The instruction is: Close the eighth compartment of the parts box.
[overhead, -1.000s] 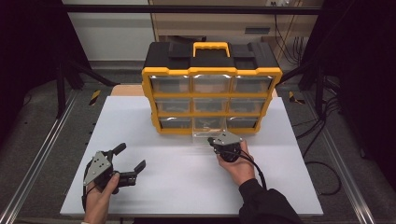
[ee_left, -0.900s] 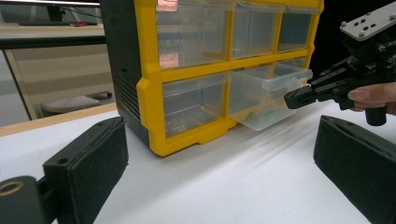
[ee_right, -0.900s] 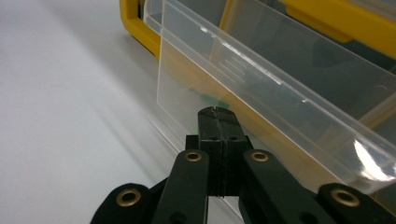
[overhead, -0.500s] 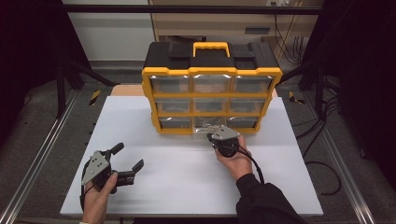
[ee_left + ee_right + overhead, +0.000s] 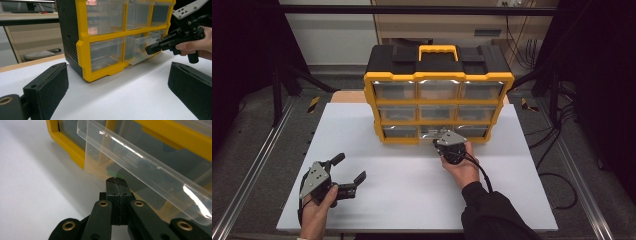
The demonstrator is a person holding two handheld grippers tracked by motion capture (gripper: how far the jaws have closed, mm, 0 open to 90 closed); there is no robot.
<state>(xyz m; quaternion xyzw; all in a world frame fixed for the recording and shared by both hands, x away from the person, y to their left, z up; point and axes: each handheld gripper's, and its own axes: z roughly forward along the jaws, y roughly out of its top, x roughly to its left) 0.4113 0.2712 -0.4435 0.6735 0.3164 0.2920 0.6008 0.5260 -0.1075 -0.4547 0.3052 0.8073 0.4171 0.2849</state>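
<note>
Right gripper [image 5: 438,142] nearer the organizer [image 5: 438,95], tips hidden at drawer [image 5: 140,165].

Overhead light falls bright on my white table [image 5: 412,175] while the room around stays dark. Glare streaks the clear drawer [image 5: 150,170], and my close views blur at the edges.

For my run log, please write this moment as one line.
right gripper: fingers shut, at bottom middle drawer | drawer: partly pulled out | left gripper: open, holding nothing, above table
</note>
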